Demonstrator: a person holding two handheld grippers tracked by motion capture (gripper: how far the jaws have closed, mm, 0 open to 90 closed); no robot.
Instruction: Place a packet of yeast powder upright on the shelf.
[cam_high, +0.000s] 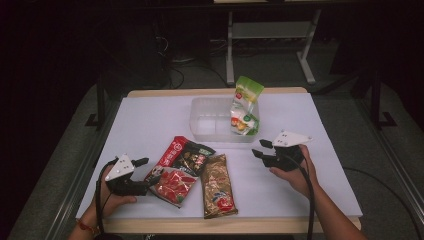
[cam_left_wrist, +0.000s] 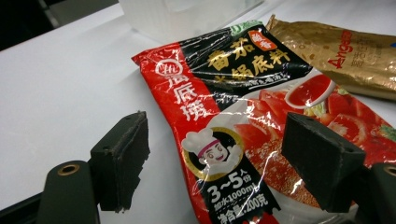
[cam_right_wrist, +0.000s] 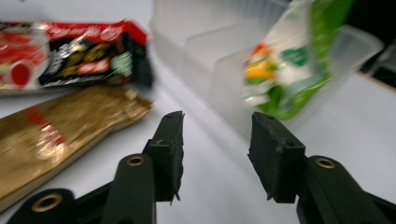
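The left gripper (cam_high: 145, 172) sits at 8 o'clock on the table (cam_high: 150, 120). Its jaws are wide apart, one on each side of the red packet's (cam_high: 175, 185) edge, not squeezing it. The gold packet (cam_high: 218, 186) lies just beside it at 6 o'clock. The right gripper (cam_high: 261, 148) is at 3 o'clock, jaws apart with nothing between them. The green bag (cam_high: 245, 107) stands in the clear box (cam_high: 210, 120) at 12 o'clock.

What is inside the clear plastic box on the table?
Inside the clear plastic box, one green and white pouch stands at its right end, sticking out above the rim. The rest looks empty. The pouch's bottom is blurred by the wall.
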